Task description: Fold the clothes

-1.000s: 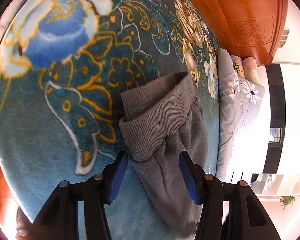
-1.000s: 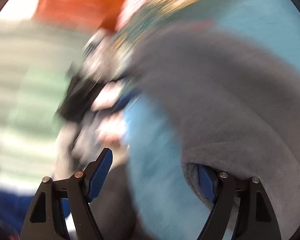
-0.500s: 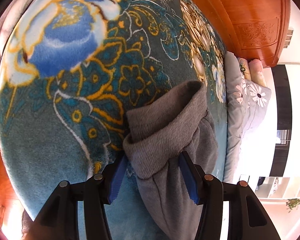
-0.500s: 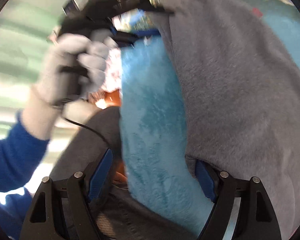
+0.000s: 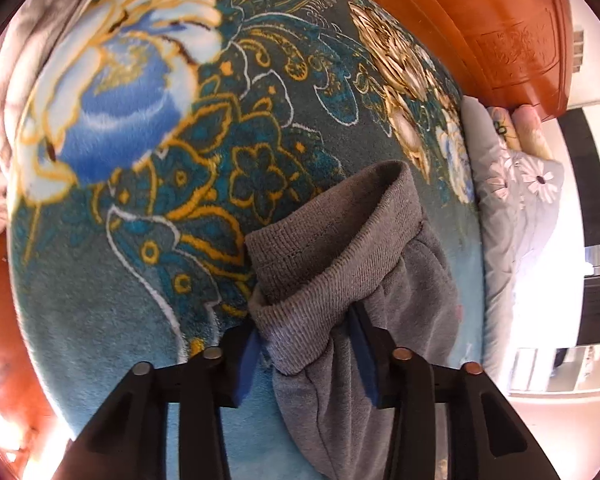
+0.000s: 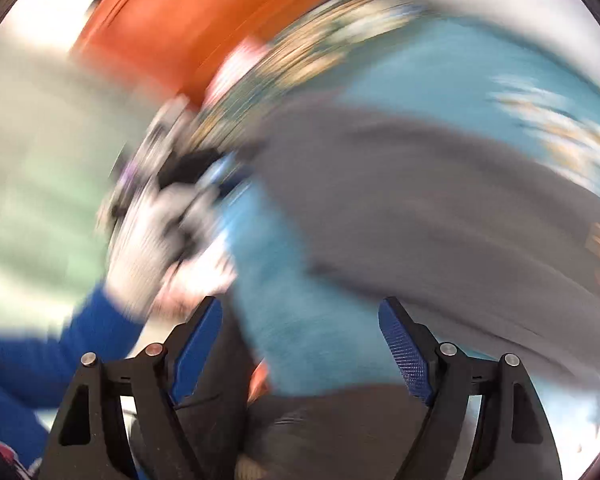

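Garment: a grey fleece garment with a ribbed knit cuff [image 5: 332, 264] lies on the near right part of a teal plush blanket with blue and gold flowers [image 5: 148, 152]; in the right wrist view the grey cloth [image 6: 440, 216] spreads from the middle to the right, blurred.
Cuff: folded over on itself, its near fold bunched between the blue pads.
Left gripper: the left gripper [image 5: 306, 354] points down at the cuff; its jaws are closing, with the ribbed fold between them and both pads touching the cloth.
Change, left: a second ago the pads stood wider, just short of the cuff; now the fold sits between them.
Right gripper: the right gripper [image 6: 300, 348] stands wide open over bare teal blanket, holding nothing.
Change, right: a second ago grey cloth lay against its right pad; now that pad is clear of the garment.
Person: a white-gloved hand [image 6: 160, 236] on a blue sleeve [image 6: 60, 352], at the left, blurred, grasps the other tool.
Surroundings: an orange carved wooden headboard [image 5: 500, 32] at the far right, a grey quilt with white daisies [image 5: 516, 200] right of the blanket.
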Motion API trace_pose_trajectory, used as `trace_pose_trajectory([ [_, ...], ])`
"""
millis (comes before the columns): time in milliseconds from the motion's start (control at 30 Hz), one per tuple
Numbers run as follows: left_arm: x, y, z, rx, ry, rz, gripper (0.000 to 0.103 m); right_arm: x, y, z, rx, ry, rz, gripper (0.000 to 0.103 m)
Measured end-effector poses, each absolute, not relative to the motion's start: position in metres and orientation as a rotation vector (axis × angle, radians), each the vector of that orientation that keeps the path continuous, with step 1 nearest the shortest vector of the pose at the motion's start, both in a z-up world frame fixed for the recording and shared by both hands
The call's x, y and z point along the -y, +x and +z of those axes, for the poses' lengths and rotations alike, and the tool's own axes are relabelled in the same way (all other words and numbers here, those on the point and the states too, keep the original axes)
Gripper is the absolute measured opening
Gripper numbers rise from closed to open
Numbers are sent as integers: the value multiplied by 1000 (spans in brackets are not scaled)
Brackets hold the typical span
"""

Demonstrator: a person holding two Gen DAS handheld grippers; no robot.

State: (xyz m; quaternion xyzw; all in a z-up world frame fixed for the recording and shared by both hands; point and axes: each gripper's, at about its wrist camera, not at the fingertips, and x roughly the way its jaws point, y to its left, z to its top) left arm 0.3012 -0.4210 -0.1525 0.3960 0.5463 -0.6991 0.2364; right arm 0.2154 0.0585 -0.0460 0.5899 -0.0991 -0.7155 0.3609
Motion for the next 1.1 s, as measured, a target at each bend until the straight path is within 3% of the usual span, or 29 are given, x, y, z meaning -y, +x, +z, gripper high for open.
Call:
trace_pose_trajectory([
  [267,405,307,-134,-1454,1132,-1941,42,-306,209,-99,1040,1703,-2404,82],
  [467,354,320,-87,-1294,1166,-2049,42,-334,205,-133,1178,1721,-2477,81],
  [667,257,254,-61,-973,1446,-2409,44,-362,202,-161,1475,1502,-2478,82],
  [867,184,198,-84,-871,1749,-2500,44,-370,185,-163,1564,1332,-2442,82],
  [1100,167,222,-133,-856,1963,-2301,44,-373,168,-170,1607,1260,-2405,81],
])
